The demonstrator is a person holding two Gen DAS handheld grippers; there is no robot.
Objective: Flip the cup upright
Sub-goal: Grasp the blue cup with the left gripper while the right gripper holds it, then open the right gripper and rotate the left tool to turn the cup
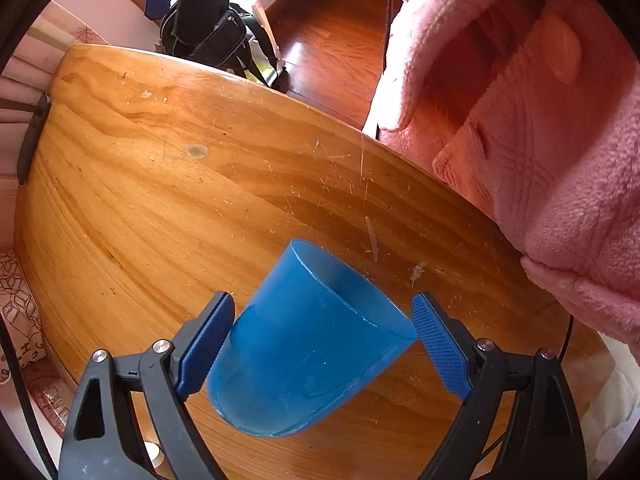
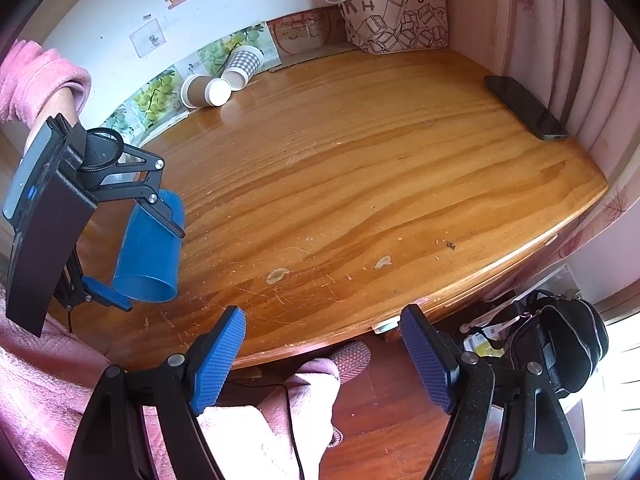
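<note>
Blue plastic fills the space between my left hand-held gripper [image 1: 322,354] pads: the cup [image 1: 308,344] sits there, tilted, its rounded base low and close to the camera, its open rim slanting up and away. The left pad [image 1: 206,346] presses the cup's side and the right pad [image 1: 440,346] meets its rim, so the jaws are spread wide around the cup and gripping it. In the right wrist view the cup [image 2: 150,250] is lifted clear of the wooden tabletop [image 2: 360,184], mouth pointing down toward the near edge, one finger across its upper wall and the other at its rim. My right hand-held gripper [image 2: 322,360] hangs off the tabletop's near edge, jaws wide apart with nothing between them, well away from the cup.
</note>
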